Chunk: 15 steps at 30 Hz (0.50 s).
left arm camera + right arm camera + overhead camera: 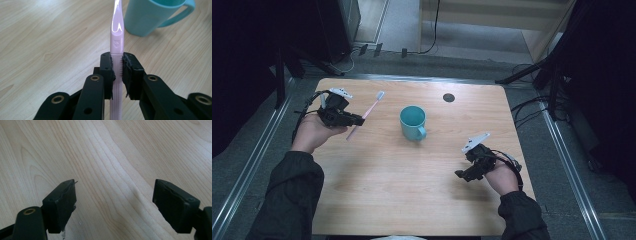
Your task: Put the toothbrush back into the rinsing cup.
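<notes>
- Over on the left side of the wooden table [377, 170], the left gripper [357, 120] had its jaws clamped on a pink toothbrush [367, 113], gripping it on the ribbed part of the handle.
- From the high view the toothbrush sat at a slant, bristle head up and pointing toward the far edge of the table, the butt end poking out below the jaws on the person's side. It looked lifted off the tabletop, not lying on it.
- Left gripper view made the grip pretty obvious: both black pads pressed flat against the pink handle [117, 62], one on each side, with the shaft running straight up between them.
- Teal mug [413, 122] stood upright near the middle of the table, handle turned toward the person's side. It was just right of the toothbrush, close but not touching. Same mug [150, 17] showed up past the brush in the left gripper view.
- Right gripper [460, 175] hung low over the near right part of the table, well away from the mug. Its jaws were spread wide with nothing between them, just bare wood grain underneath [112, 187].
- Small dark round spot [449, 97] sat near the far edge of the table, behind and right of the mug.
</notes>
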Each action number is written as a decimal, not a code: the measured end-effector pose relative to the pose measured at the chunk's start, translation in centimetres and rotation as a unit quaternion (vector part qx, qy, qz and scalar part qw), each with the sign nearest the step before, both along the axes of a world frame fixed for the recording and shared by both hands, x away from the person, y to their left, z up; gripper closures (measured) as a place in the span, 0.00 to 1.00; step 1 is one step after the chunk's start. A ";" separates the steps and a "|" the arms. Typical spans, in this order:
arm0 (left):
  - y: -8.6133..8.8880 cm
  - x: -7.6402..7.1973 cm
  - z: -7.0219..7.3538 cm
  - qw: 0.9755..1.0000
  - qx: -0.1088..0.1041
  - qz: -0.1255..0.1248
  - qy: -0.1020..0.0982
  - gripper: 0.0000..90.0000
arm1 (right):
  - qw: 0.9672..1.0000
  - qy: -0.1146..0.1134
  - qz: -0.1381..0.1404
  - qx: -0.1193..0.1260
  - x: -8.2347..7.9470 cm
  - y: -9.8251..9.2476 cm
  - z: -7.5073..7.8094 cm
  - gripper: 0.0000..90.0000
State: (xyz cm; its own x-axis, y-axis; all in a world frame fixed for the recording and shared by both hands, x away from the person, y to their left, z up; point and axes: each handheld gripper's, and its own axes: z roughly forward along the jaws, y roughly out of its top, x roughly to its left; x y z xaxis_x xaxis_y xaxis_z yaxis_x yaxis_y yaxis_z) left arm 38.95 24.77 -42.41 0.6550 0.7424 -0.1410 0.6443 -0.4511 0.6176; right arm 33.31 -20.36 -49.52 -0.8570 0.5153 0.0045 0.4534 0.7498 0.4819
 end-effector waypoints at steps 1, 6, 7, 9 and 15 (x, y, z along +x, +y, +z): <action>0.0 -0.1 0.1 1.000 -0.006 0.002 -0.002 0.87 | 1.000 0.000 0.000 0.000 0.0 0.0 0.0 0.22; -0.1 -0.3 0.7 0.999 -0.030 0.006 -0.017 0.87 | 1.000 0.002 0.002 -0.001 0.0 0.0 0.0 0.22; -0.1 -0.3 0.9 0.999 -0.035 0.007 -0.019 0.87 | 1.000 0.002 0.002 -0.001 0.0 0.1 0.0 0.22; -0.3 -0.5 1.1 0.999 -0.041 0.007 -0.026 0.87 | 1.000 0.003 0.002 -0.002 0.0 0.1 0.0 0.22; -0.9 -0.8 1.8 0.997 -0.068 0.004 -0.045 0.87 | 1.000 0.003 0.005 -0.004 -0.1 0.2 -0.1 0.22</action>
State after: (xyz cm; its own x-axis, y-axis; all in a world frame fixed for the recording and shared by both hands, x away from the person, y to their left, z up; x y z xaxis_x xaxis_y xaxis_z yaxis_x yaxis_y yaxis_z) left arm 38.19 23.88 -40.65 0.6638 0.7256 -0.1811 0.5867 -0.3550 0.7279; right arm 33.22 -20.20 -49.57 -0.8621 0.5068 0.0044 0.4483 0.7586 0.4728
